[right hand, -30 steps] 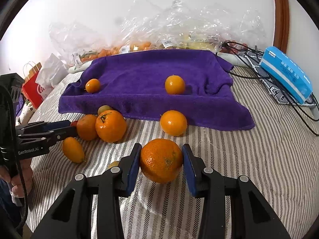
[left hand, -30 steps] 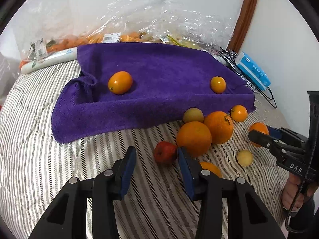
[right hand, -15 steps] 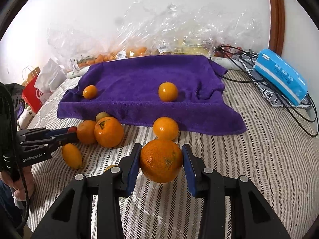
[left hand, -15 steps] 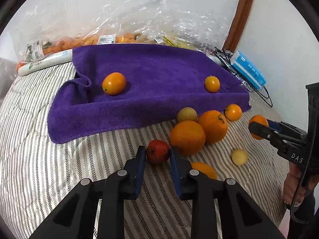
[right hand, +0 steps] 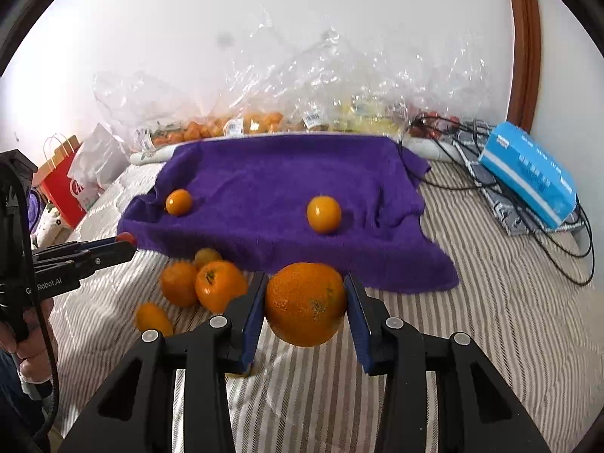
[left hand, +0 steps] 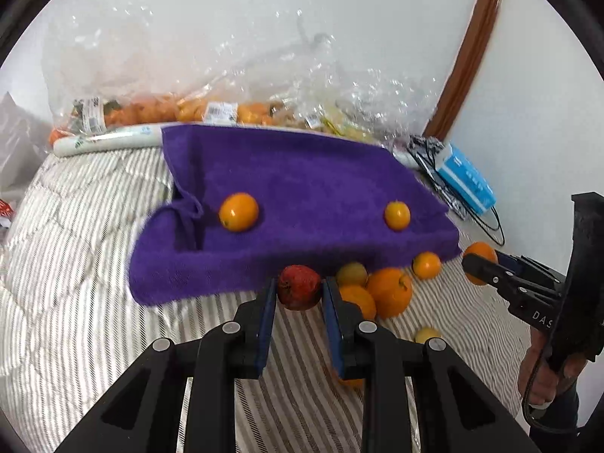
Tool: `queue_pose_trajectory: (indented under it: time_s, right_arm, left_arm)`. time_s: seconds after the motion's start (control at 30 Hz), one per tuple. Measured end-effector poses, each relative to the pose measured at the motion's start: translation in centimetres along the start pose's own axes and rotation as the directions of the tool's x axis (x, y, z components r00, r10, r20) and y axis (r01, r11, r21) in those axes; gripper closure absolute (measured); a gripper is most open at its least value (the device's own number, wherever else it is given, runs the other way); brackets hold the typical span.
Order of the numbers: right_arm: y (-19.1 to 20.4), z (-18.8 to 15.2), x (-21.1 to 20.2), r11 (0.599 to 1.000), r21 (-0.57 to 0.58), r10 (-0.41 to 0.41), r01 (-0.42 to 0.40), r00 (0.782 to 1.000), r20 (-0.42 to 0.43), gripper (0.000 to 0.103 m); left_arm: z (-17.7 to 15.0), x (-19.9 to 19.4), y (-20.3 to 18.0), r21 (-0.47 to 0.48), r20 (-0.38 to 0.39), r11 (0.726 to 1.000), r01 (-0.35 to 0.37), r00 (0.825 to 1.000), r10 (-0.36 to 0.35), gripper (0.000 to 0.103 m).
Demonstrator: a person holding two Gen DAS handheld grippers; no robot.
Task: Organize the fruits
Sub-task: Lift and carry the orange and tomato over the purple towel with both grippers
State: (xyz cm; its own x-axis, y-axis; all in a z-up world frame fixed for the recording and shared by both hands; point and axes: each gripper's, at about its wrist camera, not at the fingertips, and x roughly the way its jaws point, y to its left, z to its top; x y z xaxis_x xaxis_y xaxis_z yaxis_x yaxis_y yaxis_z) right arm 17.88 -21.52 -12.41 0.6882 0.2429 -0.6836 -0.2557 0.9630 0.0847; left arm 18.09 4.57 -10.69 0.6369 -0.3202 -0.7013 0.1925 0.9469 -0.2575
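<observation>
A plain white wall [right hand: 302, 19] stands behind the bed [right hand: 509, 302]. The bed has a quilt with thin grey and white stripes. A brown wooden frame [right hand: 523, 37] runs up the wall on the right. Crinkly clear plastic bags [right hand: 302, 87] lean against the wall. The room is bright, with soft light.

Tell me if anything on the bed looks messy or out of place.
The purple towel is rumpled, its left corner folded over and its front edge hanging unevenly. Loose fruit is scattered on the striped cover in front of it, not on it; only two small oranges sit on the towel. Black cables lie tangled at the right.
</observation>
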Motion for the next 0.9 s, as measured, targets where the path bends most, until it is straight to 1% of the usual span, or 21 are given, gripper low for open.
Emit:
queue_pose_trajectory:
  time_s: [0.07, 0.13, 0.4, 0.53, 0.67, 0.73, 0.9]
  right_arm:
    - [0.0, 0.8, -0.3, 1.0, -0.004, -0.007, 0.007, 1.0, 0.014, 0.062]
    - [0.0, 1.6, -0.4, 1.0, -0.009, -0.01, 0.01, 1.0, 0.022, 0.062]
    - [-0.4, 4.8, 0.0, 0.999, -0.035, -0.025, 0.027, 0.997, 0.072, 0.062]
    - [-0.7, 6.1, 0.9, 0.999, -0.04, -0.022, 0.026, 0.995, 0.093, 0.062]
    - [-1.3, 7.2, 2.3, 0.999, -0.035, -0.011, 0.014, 0.995, 0.096, 0.062]
    - [-1.5, 7.4, 3.0, 0.999, -0.04, -0.017, 0.021, 0.995, 0.096, 0.062]
    - [-2.4, 7.8, 5.1, 0.998, -0.048, -0.025, 0.029, 0.997, 0.077, 0.062]
  left_arm:
    - [0.7, -0.3, 0.2, 0.002, 0.01, 0.999, -0.034, 0.999, 0.034, 0.079]
    - [1.1, -0.6, 0.6, 0.001, 0.022, 0.999, -0.05, 0.999, 0.05, 0.079]
    - [3.6, -0.3, 1.9, -0.045, 0.048, 0.997, -0.063, 0.997, 0.065, 0.079]
    - [4.9, 0.8, 1.4, -0.041, 0.056, 0.997, -0.062, 0.996, 0.064, 0.079]
    - [6.2, 2.4, 0.8, -0.041, 0.064, 0.998, -0.053, 0.996, 0.056, 0.079]
    - [6.7, 3.4, 0.7, -0.051, 0.06, 0.997, -0.051, 0.997, 0.054, 0.079]
    - [7.0, 5.3, 0.6, -0.06, 0.044, 0.997, -0.052, 0.998, 0.054, 0.079]
